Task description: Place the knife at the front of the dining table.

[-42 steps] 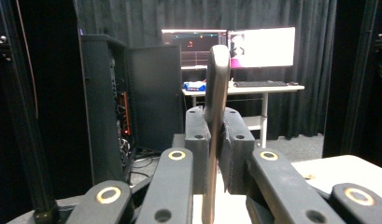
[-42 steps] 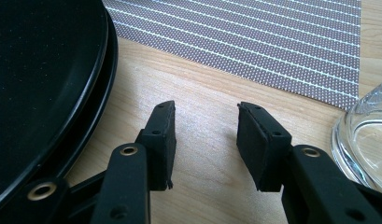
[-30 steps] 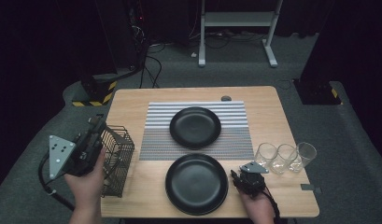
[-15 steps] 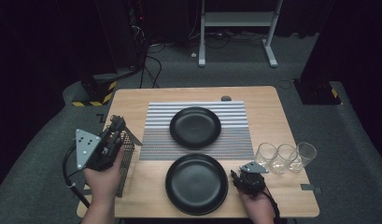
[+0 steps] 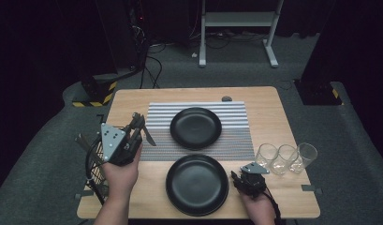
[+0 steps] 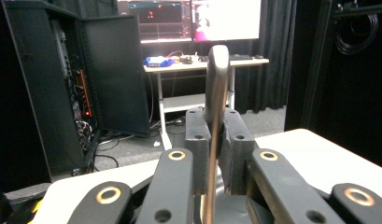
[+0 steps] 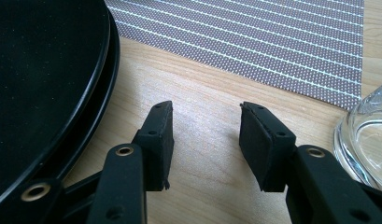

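Left gripper (image 5: 141,127) fingers pinch a knife (image 6: 215,93) above the table's left edge; right gripper (image 7: 205,135) fingers — just been opening — stand spread over bare wood.

I see three clear glasses (image 5: 286,158) just beside my right gripper (image 5: 249,181), a striped mat (image 5: 201,130) ahead of it, and two black plates (image 5: 196,127) — one on the mat, one on bare counter (image 5: 268,112) between both grippers.
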`<action>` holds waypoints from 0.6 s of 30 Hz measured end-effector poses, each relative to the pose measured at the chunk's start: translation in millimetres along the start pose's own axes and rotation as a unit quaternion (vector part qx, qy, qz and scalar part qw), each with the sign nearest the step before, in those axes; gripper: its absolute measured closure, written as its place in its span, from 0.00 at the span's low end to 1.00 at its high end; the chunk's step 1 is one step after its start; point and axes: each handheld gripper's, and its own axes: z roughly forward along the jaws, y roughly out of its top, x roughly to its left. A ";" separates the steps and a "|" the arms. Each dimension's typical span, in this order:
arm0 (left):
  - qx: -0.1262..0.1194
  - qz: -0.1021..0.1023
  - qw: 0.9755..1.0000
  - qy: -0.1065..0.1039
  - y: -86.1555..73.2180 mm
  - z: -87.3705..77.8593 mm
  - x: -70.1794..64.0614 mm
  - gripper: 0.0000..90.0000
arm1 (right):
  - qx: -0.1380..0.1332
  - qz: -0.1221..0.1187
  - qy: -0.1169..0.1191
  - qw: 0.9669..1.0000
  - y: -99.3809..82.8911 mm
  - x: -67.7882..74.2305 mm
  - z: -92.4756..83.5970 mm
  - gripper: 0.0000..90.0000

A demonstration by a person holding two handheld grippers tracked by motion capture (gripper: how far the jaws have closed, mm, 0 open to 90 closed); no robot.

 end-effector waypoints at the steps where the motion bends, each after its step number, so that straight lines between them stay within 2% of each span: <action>1: 0.001 0.001 1.000 0.000 -0.6 0.8 -1.0 0.92 | 0.000 0.000 0.000 1.000 0.0 0.1 0.0 0.60; 4: 0.007 0.002 1.000 -0.001 -3.3 3.9 -4.5 0.92 | 0.000 0.000 0.000 1.000 0.0 0.1 0.0 0.60; 10: 0.020 0.017 1.000 -0.004 -9.8 14.2 -12.1 0.92 | 0.000 -0.001 0.000 1.000 0.1 0.0 0.2 0.60; 18: 0.043 0.014 0.999 -0.004 -18.4 29.1 -14.1 0.92 | 0.000 -0.001 0.000 1.000 0.1 0.1 0.2 0.60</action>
